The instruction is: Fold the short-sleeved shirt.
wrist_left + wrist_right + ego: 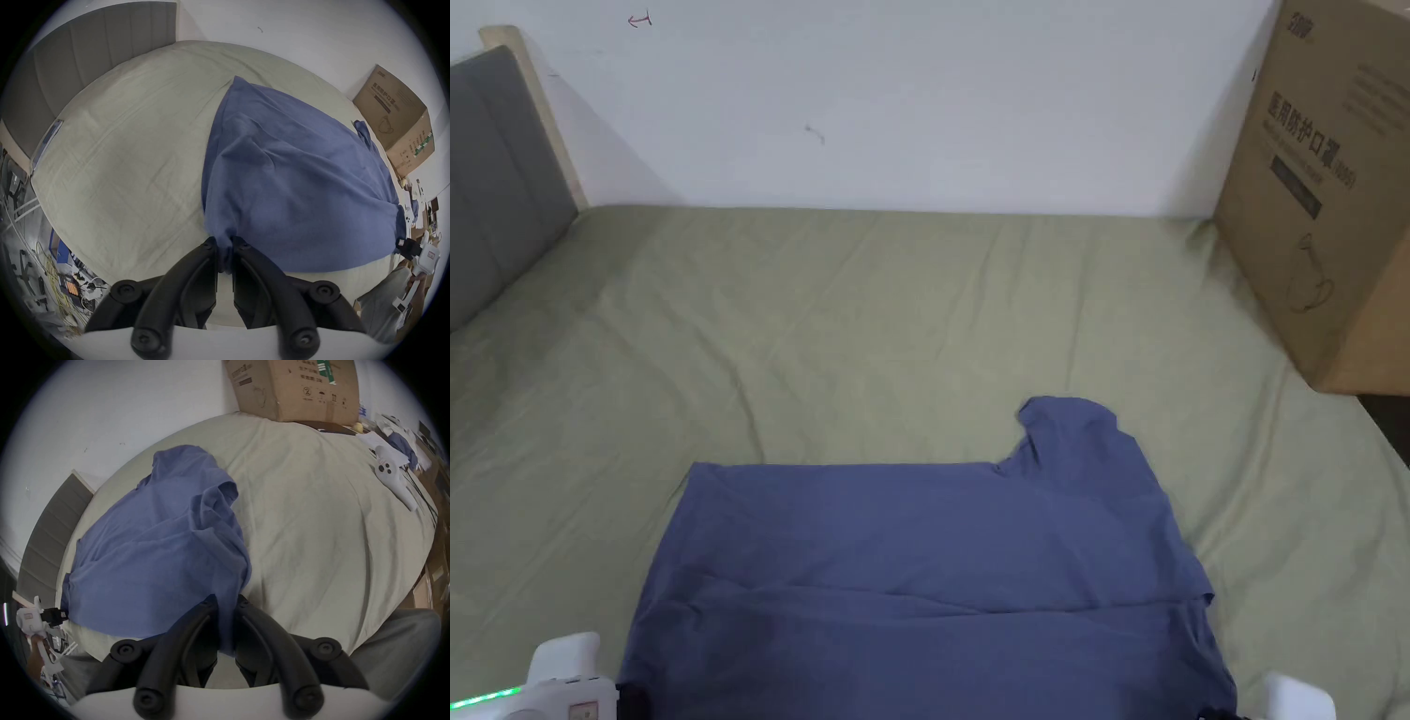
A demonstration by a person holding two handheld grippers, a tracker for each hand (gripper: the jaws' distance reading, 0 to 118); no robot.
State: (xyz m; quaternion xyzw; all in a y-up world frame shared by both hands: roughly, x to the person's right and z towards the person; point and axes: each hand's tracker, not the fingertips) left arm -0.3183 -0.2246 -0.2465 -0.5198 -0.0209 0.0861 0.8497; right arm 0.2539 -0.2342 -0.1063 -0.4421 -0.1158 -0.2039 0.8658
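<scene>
**Blue shirt pinched at both near corners**

Black jaws of the left hand-held gripper (225, 246), closest to the lens in the left gripper view, closed to a narrow gap with a bunched corner of the short-sleeved shirt (292, 185) squeezed between both. Same picture on the other side: right hand-held gripper (227, 603) clamped on the shirt's (155, 554) opposite near corner, blue cloth running down between its jaws. Seen from the left gripper view, right hand-held gripper (405, 246) far off at the shirt's edge, white-bodied, held by a hand (418, 280). Seen from the right gripper view, left hand-held gripper (57, 615) likewise at the far corner, gripped from below by a hand (36, 649).

Spread over the near half of the bed (872, 309), on the pale green sheet, shirt (928, 581) mostly flat with a few long creases. Far edge straight across; one sleeve (1073, 431) poking out beyond it toward the wall (919, 94). Near hem lifted slightly between the two grips, off the bed's front edge.

Standing on the bed's far right corner against the wall, cardboard box (1322, 197). At the left end, grey padded headboard (497, 178). Resting on the sheet well to the right of the shirt, white controller (389, 477). Grey trouser legs (394, 647) at the bottom right of the right gripper view.
</scene>
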